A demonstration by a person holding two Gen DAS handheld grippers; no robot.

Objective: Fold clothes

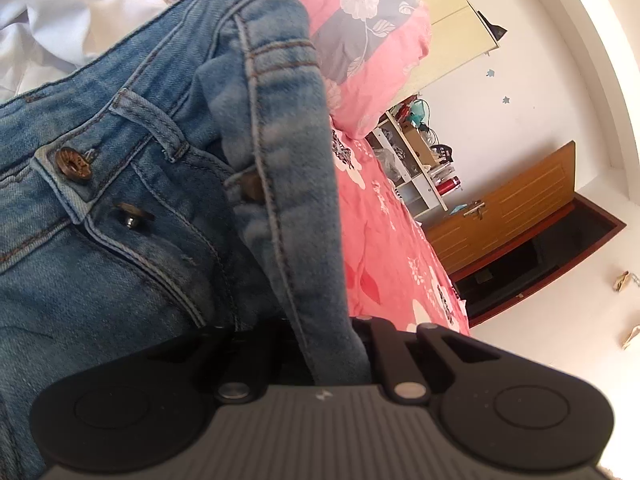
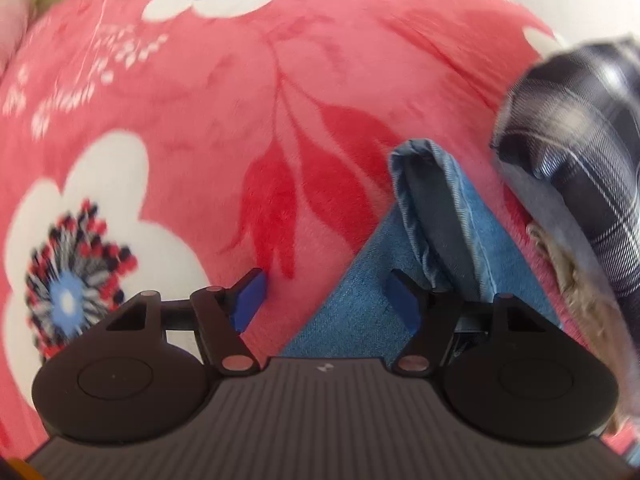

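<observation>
We found the left gripper [image 1: 336,344] clamped on the jeans [image 1: 120,184] waistband; the right gripper [image 2: 326,300] gaped empty above a hem, apparently; folding remained barely begun.

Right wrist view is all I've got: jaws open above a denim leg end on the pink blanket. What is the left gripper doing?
Observer: The left gripper is shut on the jeans, gripping a fold of denim at the waistband.
Operator: Is the fly done up?
Observer: No, the waist button is undone and the fly lies open.
Operator: Anything else lying near the waist?
Observer: A white garment lies just beyond the jeans.
</observation>
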